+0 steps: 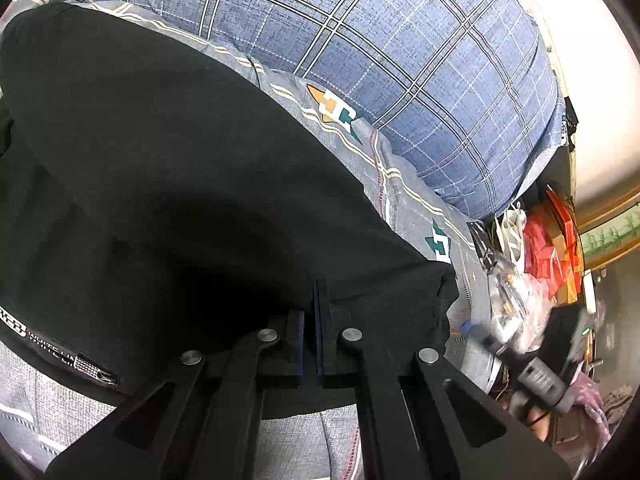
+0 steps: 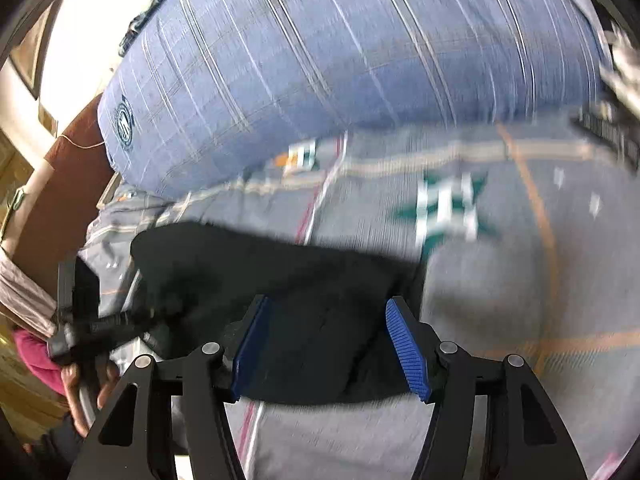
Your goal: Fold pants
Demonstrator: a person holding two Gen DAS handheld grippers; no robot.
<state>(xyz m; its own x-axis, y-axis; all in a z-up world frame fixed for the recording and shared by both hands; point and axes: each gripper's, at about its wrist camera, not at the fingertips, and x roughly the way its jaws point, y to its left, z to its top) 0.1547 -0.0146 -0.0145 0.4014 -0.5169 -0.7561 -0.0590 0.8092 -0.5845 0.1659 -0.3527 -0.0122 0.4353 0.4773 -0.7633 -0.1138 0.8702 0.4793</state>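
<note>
In the left wrist view, the left hand-held gripper (image 1: 311,320) had its jaws drawn tight together on a fold of the black pants (image 1: 168,168), pinching the cloth near one corner of the garment. The pants lay spread over a grey patterned bedsheet (image 1: 404,196), with a zipper pocket and white lettering showing near the lower left edge. Beyond the pants rested a large blue plaid pillow (image 1: 380,60). To the right, past the bed's edge, sat a blurred clutter of red bags (image 1: 548,240).

In the right wrist view, much blurred, the right hand-held gripper (image 2: 326,344) stood with its blue-padded jaws wide apart; the black pants (image 2: 280,280) lay beneath and between them, the pads not pressing on the cloth. A person's hand (image 2: 86,380) showed at the lower left, on the other hand-held gripper. Farther off came the grey bedsheet (image 2: 500,280) with its green star motif, then the blue pillow (image 2: 320,60).
</note>
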